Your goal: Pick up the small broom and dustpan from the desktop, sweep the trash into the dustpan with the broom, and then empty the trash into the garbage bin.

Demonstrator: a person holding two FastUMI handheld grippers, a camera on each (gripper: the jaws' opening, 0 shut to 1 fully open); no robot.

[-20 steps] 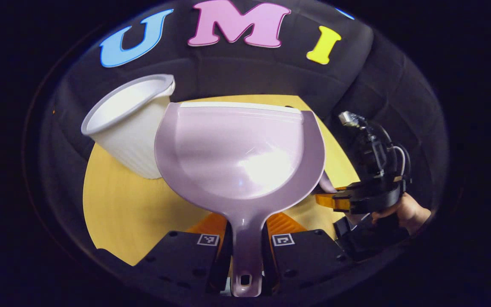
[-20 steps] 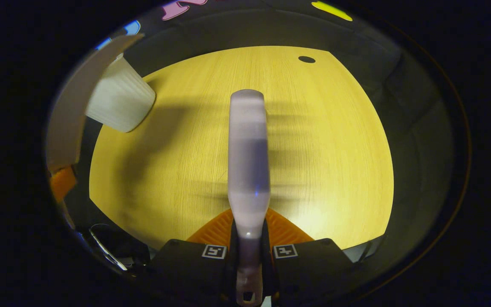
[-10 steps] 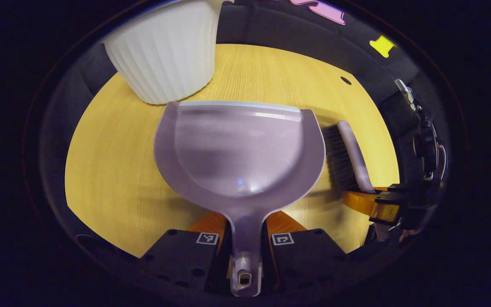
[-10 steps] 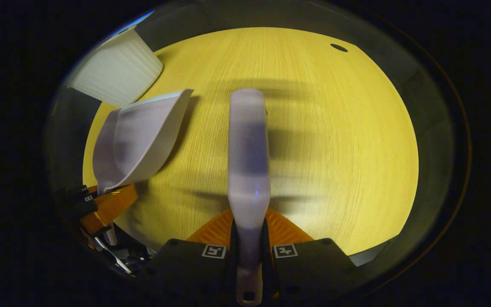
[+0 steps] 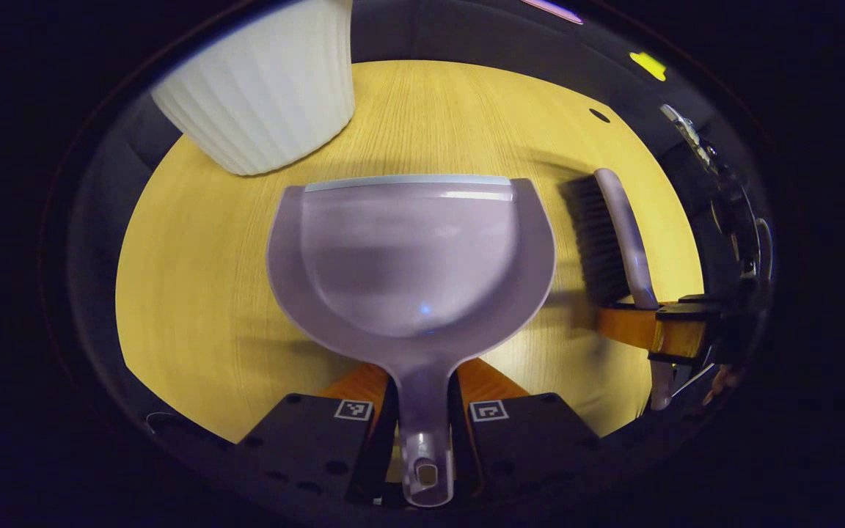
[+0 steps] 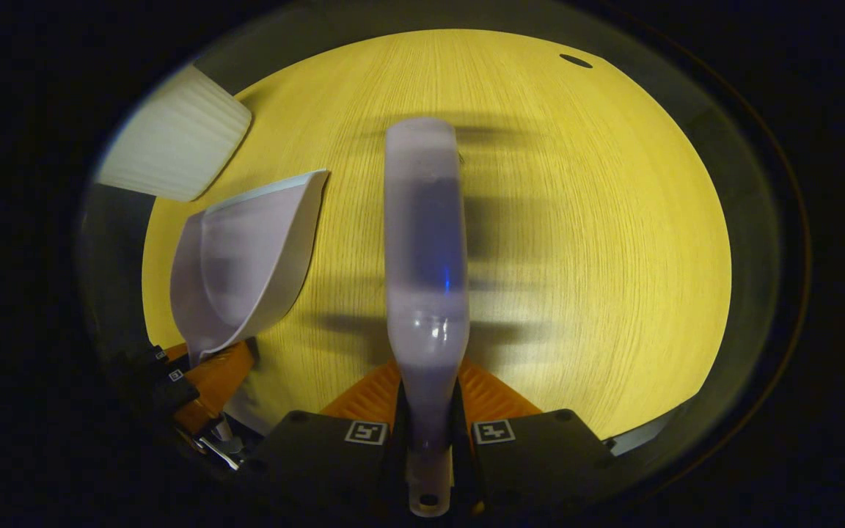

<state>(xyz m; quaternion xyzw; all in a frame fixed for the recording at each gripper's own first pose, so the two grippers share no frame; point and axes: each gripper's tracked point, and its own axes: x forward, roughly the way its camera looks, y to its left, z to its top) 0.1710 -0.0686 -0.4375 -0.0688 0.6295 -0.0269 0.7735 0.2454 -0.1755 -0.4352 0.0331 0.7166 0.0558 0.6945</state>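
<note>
Left gripper view is showing you clamping the dustpan (image 5: 409, 257) by its narrow handle, pan hanging over the desktop (image 5: 195, 293) near the garbage bin (image 5: 265, 88). Your right gripper (image 6: 428, 411) is pinching the broom (image 6: 426, 257) at its handle end. Both are looking like light, stiff, glossy plastic, so you should be gripping the handles firmly.

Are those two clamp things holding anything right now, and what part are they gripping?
Yes. The left hand-held gripper clamps the dustpan by its handle; the right hand-held gripper clamps the small broom by its handle.
</note>
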